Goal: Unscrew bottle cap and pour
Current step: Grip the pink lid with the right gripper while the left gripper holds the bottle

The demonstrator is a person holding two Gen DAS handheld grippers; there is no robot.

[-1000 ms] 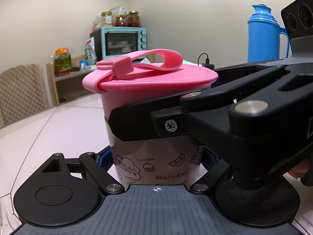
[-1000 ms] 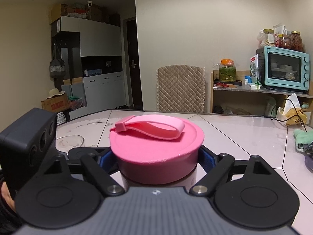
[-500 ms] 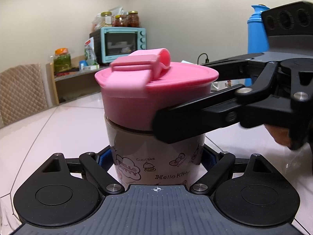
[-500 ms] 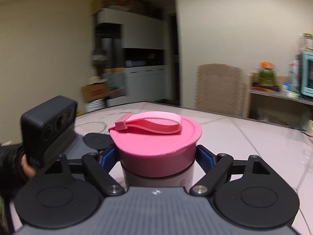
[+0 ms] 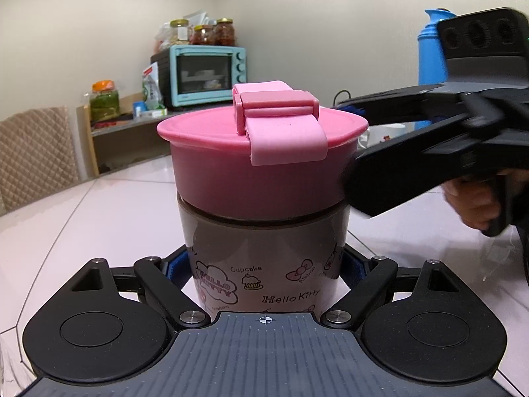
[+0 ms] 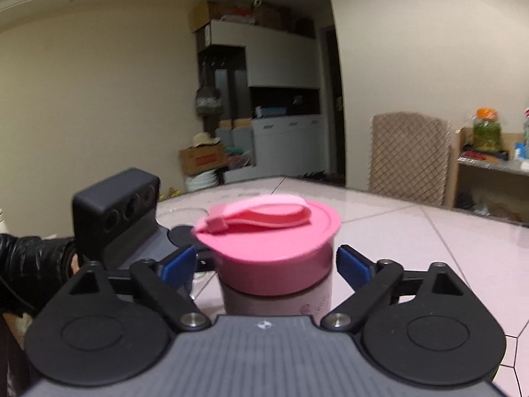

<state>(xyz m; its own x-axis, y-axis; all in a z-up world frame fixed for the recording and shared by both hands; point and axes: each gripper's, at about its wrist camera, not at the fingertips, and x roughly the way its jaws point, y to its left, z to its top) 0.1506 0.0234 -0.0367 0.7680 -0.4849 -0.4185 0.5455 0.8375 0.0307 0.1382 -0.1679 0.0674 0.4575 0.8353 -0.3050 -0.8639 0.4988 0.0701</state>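
A Hello Kitty bottle (image 5: 264,258) with a wide pink screw cap (image 5: 261,172) and a pink strap stands on the pale tiled table. My left gripper (image 5: 264,264) is shut on the bottle's body, low down. My right gripper (image 6: 269,261) sits around the pink cap (image 6: 271,251) from the right side; its blue pads (image 6: 353,263) stand a little off the cap, so it is open. The right gripper's arm (image 5: 429,152) shows in the left wrist view.
A blue thermos (image 5: 433,49) and a white mug (image 5: 383,132) stand behind the right gripper. A teal toaster oven (image 5: 205,76) with jars sits on a shelf at the back. A padded chair (image 6: 410,155) stands at the table's far edge.
The right gripper turned the cap, so the strap clasp swung round to face the left camera. The right gripper's pads then came off the cap. The left gripper kept still.
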